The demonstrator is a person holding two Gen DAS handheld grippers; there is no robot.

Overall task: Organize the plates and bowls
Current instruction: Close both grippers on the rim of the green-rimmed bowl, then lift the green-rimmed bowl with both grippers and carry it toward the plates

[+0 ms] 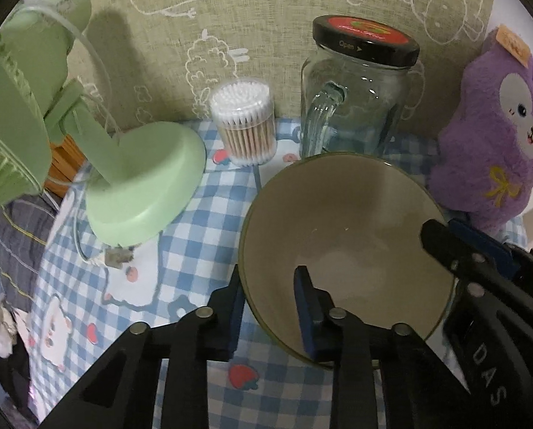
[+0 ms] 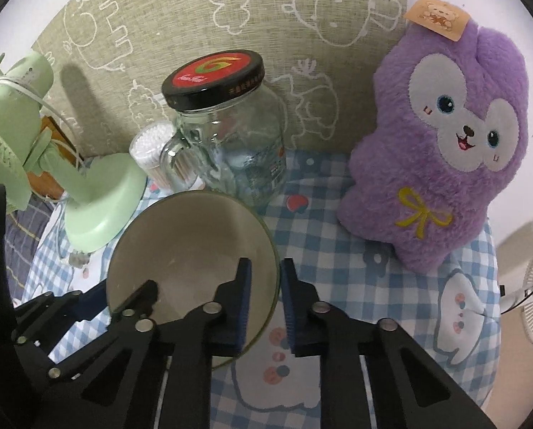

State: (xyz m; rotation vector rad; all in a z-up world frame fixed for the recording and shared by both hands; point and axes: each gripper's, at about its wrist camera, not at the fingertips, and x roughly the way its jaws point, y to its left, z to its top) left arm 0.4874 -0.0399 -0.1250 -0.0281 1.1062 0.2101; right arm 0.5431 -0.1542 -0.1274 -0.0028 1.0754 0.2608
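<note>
Two grippers straddle opposite rims of one bowl [image 1: 341, 246], which sits tilted just in front of the glass jar [image 1: 355, 93]. Left gripper [image 1: 268, 307] has one finger inside and one outside the rim, seemingly pinching it; right gripper [image 2: 264, 304] likewise, jaws narrow. Uneven pulls could slip the rim free, and the bowl could swing back and knock the jar or cotton swabs [image 1: 246, 123] just left of the jar

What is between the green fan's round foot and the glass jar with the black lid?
The tub of cotton swabs stands between the fan's base and the glass jar, best seen in the left wrist view.
</note>
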